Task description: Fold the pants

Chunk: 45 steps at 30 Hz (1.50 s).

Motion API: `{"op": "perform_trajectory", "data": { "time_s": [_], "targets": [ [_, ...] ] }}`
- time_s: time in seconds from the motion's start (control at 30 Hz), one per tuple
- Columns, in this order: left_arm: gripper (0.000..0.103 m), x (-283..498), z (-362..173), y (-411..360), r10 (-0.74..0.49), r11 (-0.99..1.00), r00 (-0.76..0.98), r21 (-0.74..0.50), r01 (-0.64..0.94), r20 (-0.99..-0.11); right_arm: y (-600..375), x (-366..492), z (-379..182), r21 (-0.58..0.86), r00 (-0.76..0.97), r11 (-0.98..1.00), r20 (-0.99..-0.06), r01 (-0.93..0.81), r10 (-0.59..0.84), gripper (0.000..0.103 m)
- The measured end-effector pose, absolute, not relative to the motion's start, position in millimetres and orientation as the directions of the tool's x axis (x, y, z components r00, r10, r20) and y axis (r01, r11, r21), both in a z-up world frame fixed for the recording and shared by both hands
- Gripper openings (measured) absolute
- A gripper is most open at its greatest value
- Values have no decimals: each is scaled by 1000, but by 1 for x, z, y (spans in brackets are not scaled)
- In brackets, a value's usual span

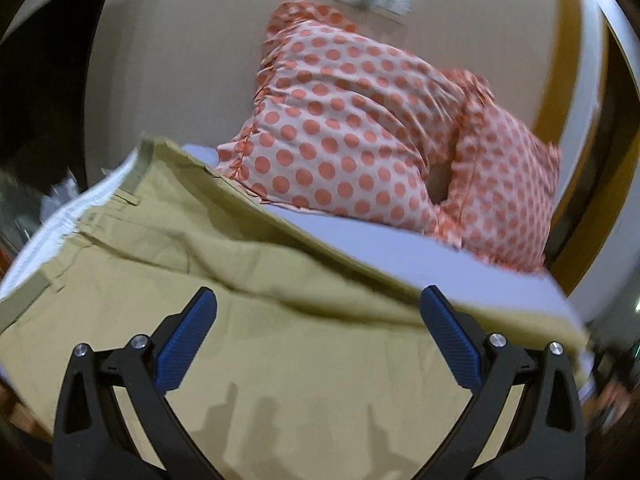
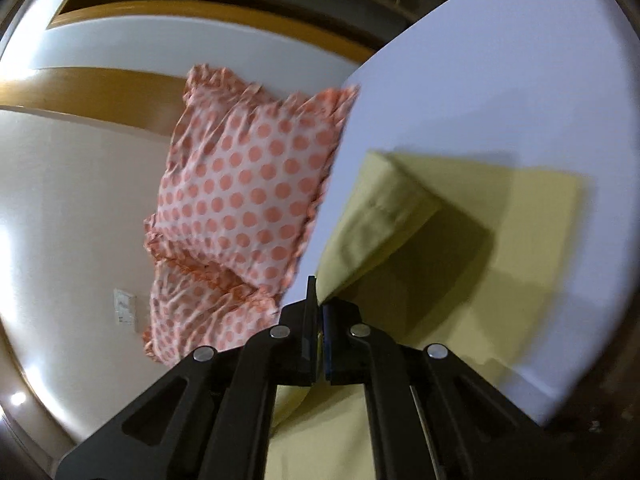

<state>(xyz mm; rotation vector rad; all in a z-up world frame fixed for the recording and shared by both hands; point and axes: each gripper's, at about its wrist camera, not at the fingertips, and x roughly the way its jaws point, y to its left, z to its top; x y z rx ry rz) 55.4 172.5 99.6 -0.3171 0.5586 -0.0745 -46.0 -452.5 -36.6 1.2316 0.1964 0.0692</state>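
Note:
The khaki pants (image 1: 224, 264) lie spread on the white bed (image 1: 460, 264), waistband with belt loops at the left. My left gripper (image 1: 318, 320) is open just above the fabric, blue pads (image 1: 188, 344) wide apart, holding nothing. In the right wrist view my right gripper (image 2: 319, 304) is shut on a fold of the pants (image 2: 376, 216) and lifts it off the bed (image 2: 520, 80). The lifted cloth casts a dark shadow on the flat part of the pants below.
Two pillows with orange dots (image 1: 352, 128) stand against the beige headboard (image 1: 180, 60) at the far end of the bed; they also show in the right wrist view (image 2: 248, 184). A wall switch plate (image 2: 125, 306) is beside them.

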Motion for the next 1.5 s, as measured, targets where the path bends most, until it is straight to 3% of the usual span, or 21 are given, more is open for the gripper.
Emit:
{"op": "perform_trajectory", "data": {
  "time_s": [0.13, 0.23, 0.4, 0.47, 0.5, 0.53, 0.6, 0.77, 0.83, 1.03, 1.2, 1.5],
  "targets": [
    [99, 117, 92, 193, -171, 918, 772, -383, -101, -612, -453, -47, -43, 935, 980, 350, -119, 56, 161, 2],
    [95, 150, 86, 200, -202, 889, 744, -437, -133, -637, -452, -41, -35, 925, 982, 377, -115, 50, 152, 2],
    [95, 214, 76, 199, -95, 915, 677, -332, -229, -730, -452, -38, -28, 914, 982, 404, -112, 40, 155, 2],
    [88, 232, 68, 203, -78, 909, 637, -317, -270, -767, -452, -37, -29, 911, 981, 410, -116, 42, 155, 2],
    [74, 244, 62, 205, -66, 907, 608, -301, -294, -791, -452, -37, -29, 909, 981, 414, -117, 44, 154, 2],
    [46, 248, 57, 208, -61, 905, 592, -294, -306, -804, -452, -36, -29, 908, 981, 417, -118, 45, 152, 2],
    [8, 250, 51, 216, -88, 894, 577, -320, -314, -812, -452, -33, -29, 907, 981, 418, -115, 40, 155, 2],
    [5, 174, 86, 228, -98, 892, 703, -376, -252, -705, -454, -32, -19, 897, 985, 442, -94, 21, 143, 2],
    [5, 107, 101, 234, -91, 896, 761, -386, -219, -642, -455, -38, -15, 892, 988, 452, -80, 11, 132, 2],
    [7, -33, 62, 239, -88, 873, 760, -417, -253, -644, -462, -57, -24, 882, 990, 466, -118, 71, 73, 2],
    [9, -63, 16, 247, -131, 806, 733, -502, -313, -668, -467, -58, -46, 885, 981, 444, -187, 144, 54, 2],
    [11, -64, 14, 246, -137, 819, 745, -498, -286, -653, -468, -64, -62, 887, 971, 414, -238, 202, 36, 2]
  ]
}}
